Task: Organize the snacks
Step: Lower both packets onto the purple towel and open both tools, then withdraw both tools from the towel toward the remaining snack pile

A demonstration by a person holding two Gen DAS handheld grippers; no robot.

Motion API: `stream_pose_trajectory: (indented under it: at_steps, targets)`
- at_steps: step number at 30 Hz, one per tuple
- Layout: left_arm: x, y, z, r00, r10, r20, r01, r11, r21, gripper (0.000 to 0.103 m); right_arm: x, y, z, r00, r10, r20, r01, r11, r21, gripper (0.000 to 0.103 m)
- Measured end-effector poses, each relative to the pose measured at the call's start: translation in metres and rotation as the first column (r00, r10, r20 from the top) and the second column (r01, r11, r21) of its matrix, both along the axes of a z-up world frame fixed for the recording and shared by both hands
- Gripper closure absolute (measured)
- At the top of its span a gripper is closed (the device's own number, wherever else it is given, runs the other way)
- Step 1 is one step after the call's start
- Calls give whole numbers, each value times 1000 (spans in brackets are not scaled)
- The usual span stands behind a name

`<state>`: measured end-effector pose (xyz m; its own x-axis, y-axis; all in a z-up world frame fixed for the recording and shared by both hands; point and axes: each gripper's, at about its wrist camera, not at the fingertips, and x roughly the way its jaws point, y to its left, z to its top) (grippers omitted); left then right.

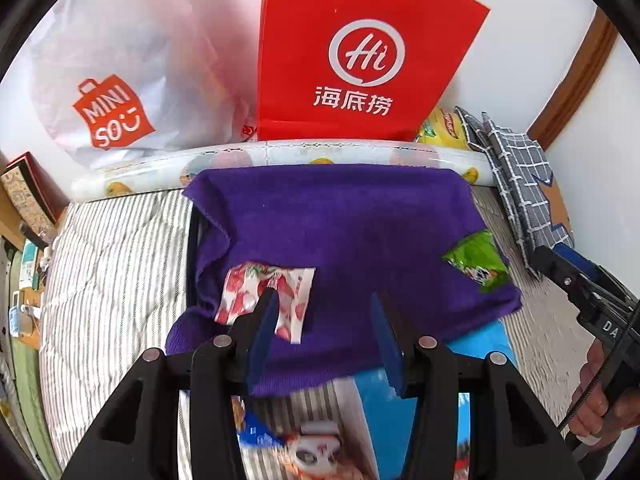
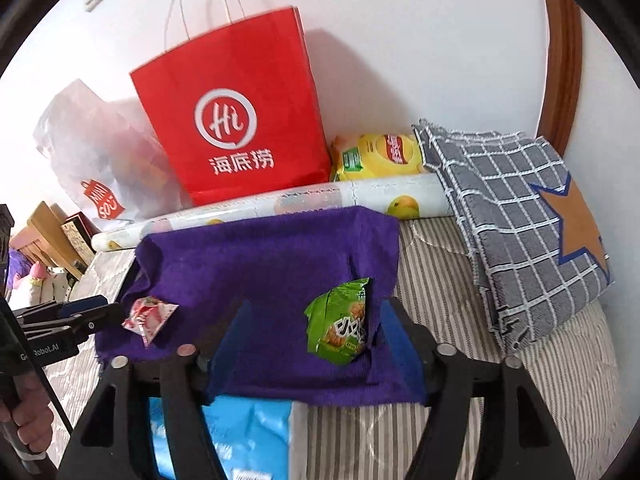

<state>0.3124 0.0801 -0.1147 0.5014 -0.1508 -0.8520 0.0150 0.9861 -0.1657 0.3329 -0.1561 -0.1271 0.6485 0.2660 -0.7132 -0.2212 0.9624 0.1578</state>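
while hidden left, star cloth (image 2: 528, 216) shows.

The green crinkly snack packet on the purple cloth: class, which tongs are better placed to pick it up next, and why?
Probably the right tongs: the green crinkly snack packet lies between their open fingers. The left tongs stand open near the red-and-white strawberry-print packet, across the purple cloth.

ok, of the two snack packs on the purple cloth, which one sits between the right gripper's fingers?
The green pack. It lies between the right gripper's open fingers, near the cloth's right edge; the red-and-white strawberry pack lies far left, by the left gripper.
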Motion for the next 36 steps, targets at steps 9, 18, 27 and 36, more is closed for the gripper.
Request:
stream_pose_trajectory:
  at_steps: [9,18,27,36]
  targets:
    - [-55,-1,33,998,20,65,-23,999,35,39,-53,-7,34,994,-64,87,69,996,-55,14]
    - [-107,-10,56,990,22,141,-33,996,80,24,-99,-31,47,989,-108,99,110,994,-8,12]
    - [-142,-17,56,987,3,158,-17,996,88,24,-141,-37,49,984,-108,142,108,994,5,12]
    - [-168,-11,55,984,36,175,-40,999,20,25,-165,-41,43,983,-133,129,133,991,5,12]
